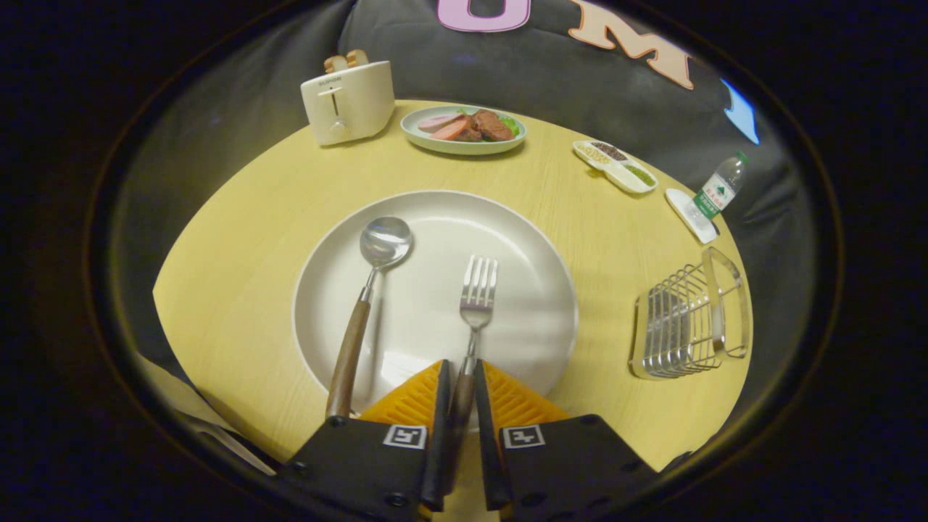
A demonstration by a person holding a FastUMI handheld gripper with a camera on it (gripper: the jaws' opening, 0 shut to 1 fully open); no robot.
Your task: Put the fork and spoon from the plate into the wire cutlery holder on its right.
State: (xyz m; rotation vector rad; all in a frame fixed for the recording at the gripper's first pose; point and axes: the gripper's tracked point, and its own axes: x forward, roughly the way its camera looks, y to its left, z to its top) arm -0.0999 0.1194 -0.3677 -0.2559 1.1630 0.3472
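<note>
The fork [476, 296] and spoon [383, 243] are shiny metal with wood handles. The plate [536, 319] looks glossy. The table [239, 246] is matt wood.

A round yellow wooden table [239, 239] carries a white plate [522, 239], toaster [348, 101], food dish [464, 130], condiment tray [616, 167], bottle [718, 190] and wire cutlery holder [685, 319].

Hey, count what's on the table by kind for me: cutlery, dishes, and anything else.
Cutlery: 2, spoon, fork between the claw fingers
Dishes: 4, white plate, food plate, divided dish, small dish
Toaster: 1
Bottle: 1
Wire holder: 1
Total: 9
</note>
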